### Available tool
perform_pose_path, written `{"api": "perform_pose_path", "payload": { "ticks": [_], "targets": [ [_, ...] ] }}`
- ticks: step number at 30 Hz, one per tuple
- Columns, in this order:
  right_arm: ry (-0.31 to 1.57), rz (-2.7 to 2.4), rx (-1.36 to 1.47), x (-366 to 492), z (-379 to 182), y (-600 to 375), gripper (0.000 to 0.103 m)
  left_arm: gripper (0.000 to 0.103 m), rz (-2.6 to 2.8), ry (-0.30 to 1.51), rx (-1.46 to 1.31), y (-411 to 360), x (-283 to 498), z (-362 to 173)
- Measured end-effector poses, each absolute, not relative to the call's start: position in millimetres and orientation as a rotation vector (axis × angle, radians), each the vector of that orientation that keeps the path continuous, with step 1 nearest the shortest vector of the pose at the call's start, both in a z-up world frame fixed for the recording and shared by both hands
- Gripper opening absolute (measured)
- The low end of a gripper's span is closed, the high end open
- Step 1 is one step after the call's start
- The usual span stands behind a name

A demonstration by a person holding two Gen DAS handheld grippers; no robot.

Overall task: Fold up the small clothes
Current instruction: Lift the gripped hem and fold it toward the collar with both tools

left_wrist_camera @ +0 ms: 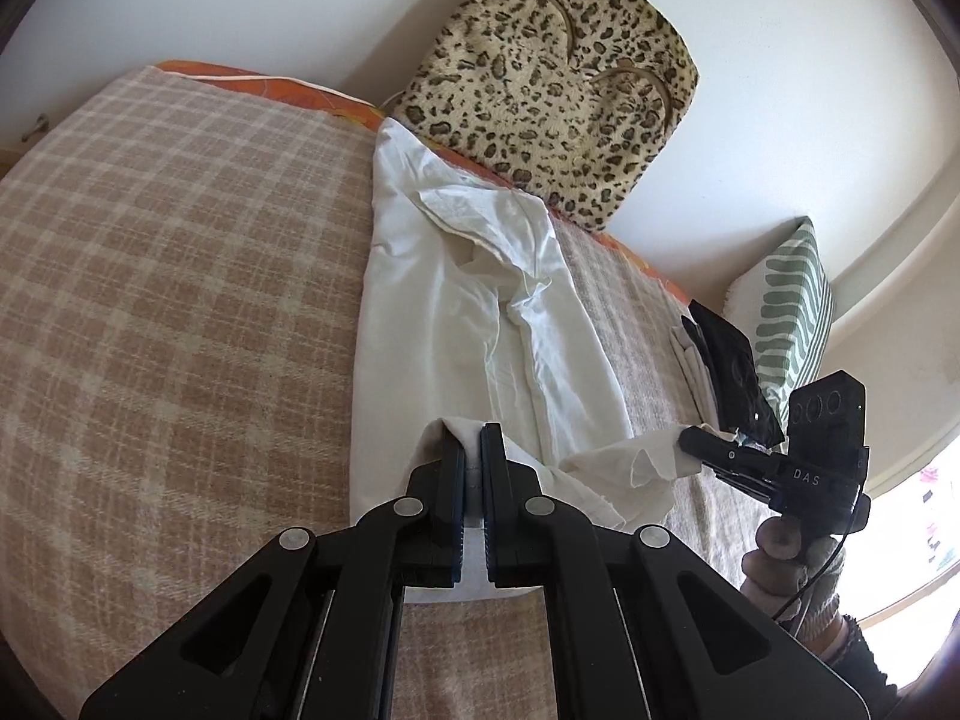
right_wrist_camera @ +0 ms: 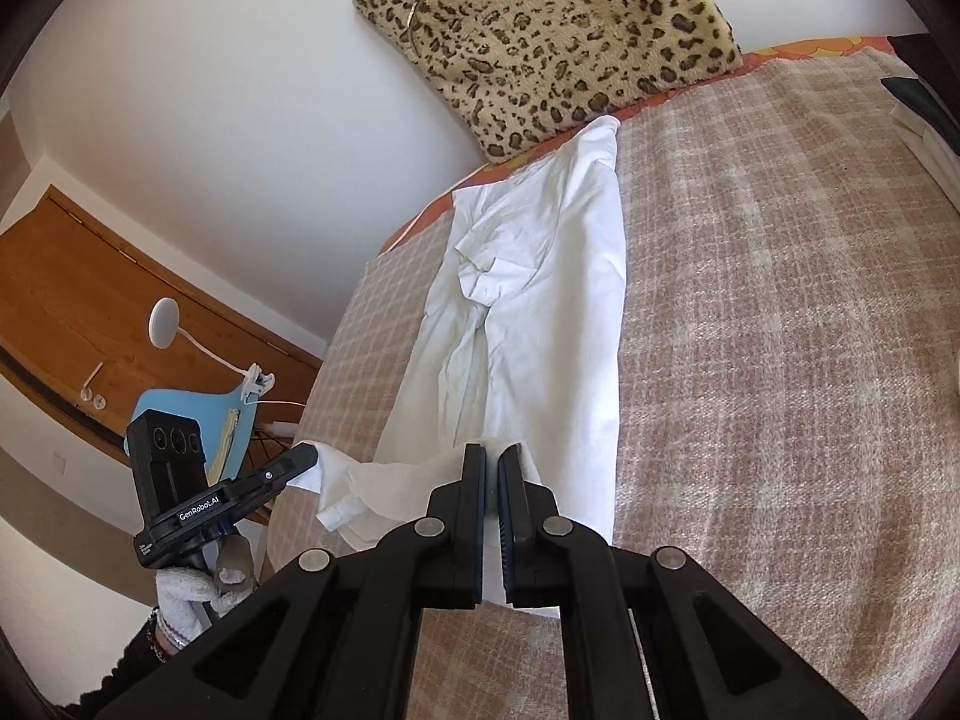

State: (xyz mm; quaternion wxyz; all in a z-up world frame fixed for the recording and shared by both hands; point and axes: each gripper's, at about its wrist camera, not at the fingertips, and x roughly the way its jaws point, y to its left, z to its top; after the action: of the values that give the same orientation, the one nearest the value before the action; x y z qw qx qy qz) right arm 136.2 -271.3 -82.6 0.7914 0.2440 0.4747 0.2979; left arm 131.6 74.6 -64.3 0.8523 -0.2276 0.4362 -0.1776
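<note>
White garment (left_wrist_camera: 474, 312) lies lengthwise down the centre of the frame on a checked blanket (left_wrist_camera: 168, 312) covering the bed, its near hem lifted. Left gripper (left_wrist_camera: 473, 456) fingers pinched together on one near corner of the cloth; right gripper (right_wrist_camera: 491, 468) fingers likewise clamped on the other near corner, seen at right edge of the left view. Leopard-print cushion (left_wrist_camera: 540, 78) leans on the wall at top centre. Green-striped pillow (left_wrist_camera: 792, 312) and a small pile of folded items (left_wrist_camera: 714, 360) sit at right.
</note>
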Motion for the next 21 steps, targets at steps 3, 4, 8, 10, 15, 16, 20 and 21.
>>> {"api": "perform_pose_path", "payload": {
  "ticks": [3,4,8,10,15,16,20,21],
  "targets": [
    [1.038,0.618,0.527,149.6,-90.5,-267.0,0.002,0.003,-0.357,0.934,-0.500,78.0,145.6,-71.7],
    [1.043,0.607,0.527,153.7,-93.3,-266.1,0.002,0.003,-0.353,0.938,-0.500,78.2,150.0,-74.0],
    [1.067,0.574,0.552,167.4,-103.8,-268.5,0.002,0.003,-0.334,0.956,-0.494,77.3,163.3,-82.9],
    [1.076,0.566,0.567,172.9,-108.0,-269.5,0.002,0.003,-0.331,0.968,-0.492,76.2,168.3,-87.5],
    [1.088,0.561,0.579,180.7,-111.7,-268.5,0.003,0.005,-0.329,0.982,-0.496,77.2,176.7,-92.4],
    [1.088,0.553,0.579,182.1,-111.7,-269.5,0.007,0.008,-0.331,0.983,-0.492,77.7,178.0,-91.0],
    [1.068,0.503,0.589,182.0,-103.1,-281.4,0.039,0.042,-0.296,0.944,-0.476,86.8,173.9,-77.4],
    [1.040,0.488,0.565,179.9,-96.4,-283.0,0.039,0.042,-0.294,0.929,-0.472,89.2,171.7,-73.2]
  ]
}}
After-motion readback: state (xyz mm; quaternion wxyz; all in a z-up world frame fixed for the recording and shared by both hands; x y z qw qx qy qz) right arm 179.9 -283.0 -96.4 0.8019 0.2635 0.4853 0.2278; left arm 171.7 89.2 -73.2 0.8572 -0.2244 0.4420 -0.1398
